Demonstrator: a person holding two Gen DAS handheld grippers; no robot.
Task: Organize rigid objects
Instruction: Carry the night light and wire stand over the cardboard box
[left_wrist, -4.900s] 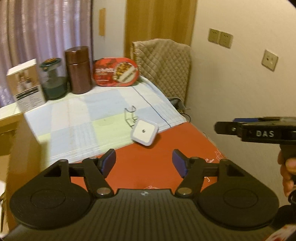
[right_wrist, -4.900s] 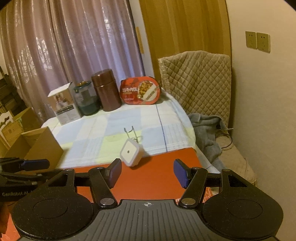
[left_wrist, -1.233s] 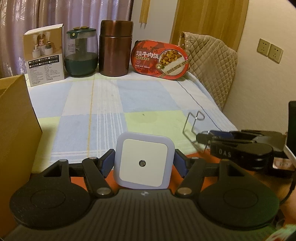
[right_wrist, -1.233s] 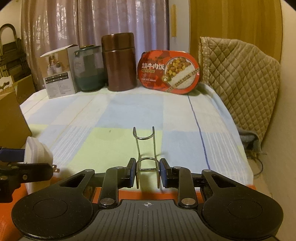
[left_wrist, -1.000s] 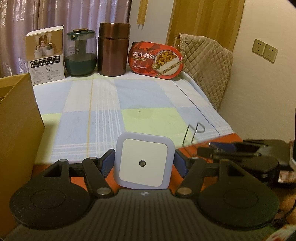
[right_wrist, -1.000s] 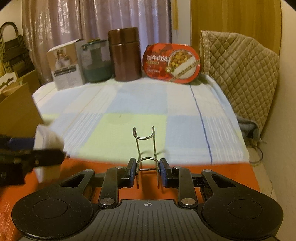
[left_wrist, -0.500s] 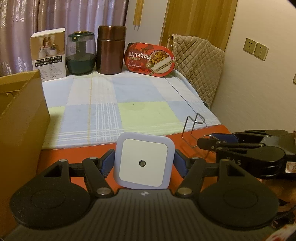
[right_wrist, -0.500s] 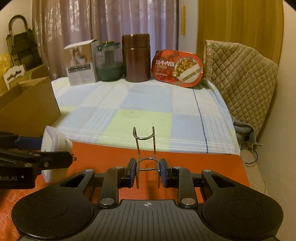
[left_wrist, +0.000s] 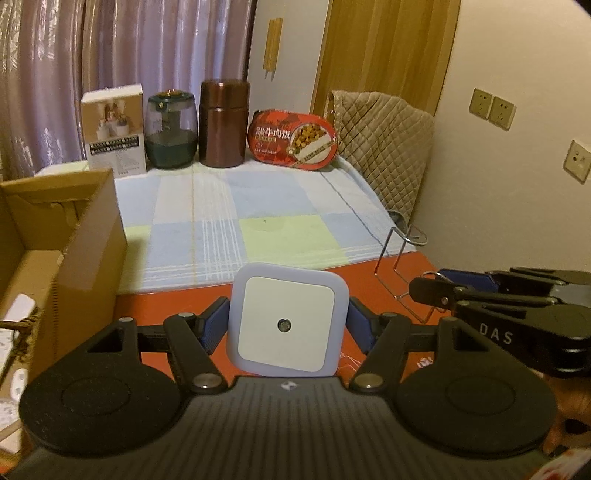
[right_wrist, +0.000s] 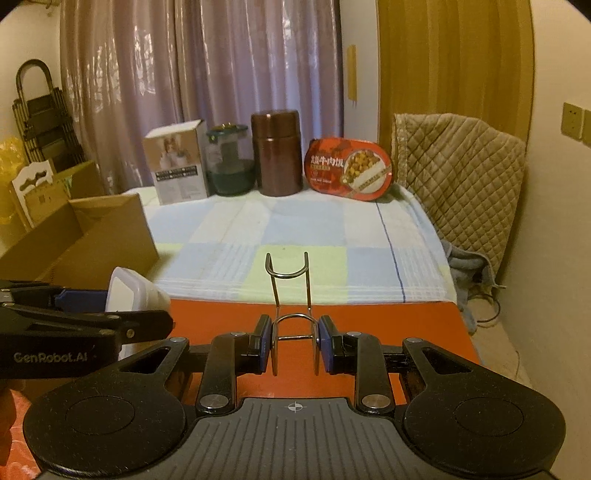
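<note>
My left gripper (left_wrist: 286, 325) is shut on a white square plug-in night light (left_wrist: 286, 325) and holds it above the orange mat (left_wrist: 177, 302). The light also shows in the right wrist view (right_wrist: 129, 291). My right gripper (right_wrist: 293, 343) is shut on a bent metal wire holder (right_wrist: 290, 295) and holds it above the mat, to the right of the left gripper. The holder also shows in the left wrist view (left_wrist: 400, 258).
An open cardboard box (left_wrist: 55, 236) stands at the left of the mat. At the far end of the checked cloth (left_wrist: 236, 206) stand a white carton (left_wrist: 114, 133), a green jar (left_wrist: 170, 129), a brown canister (left_wrist: 223, 123) and a red food tray (left_wrist: 293, 138). A quilted chair (left_wrist: 384, 136) and the wall are on the right.
Both grippers have risen and drawn back from the cloth with their objects still held. The cardboard box has come further into view on the left.
</note>
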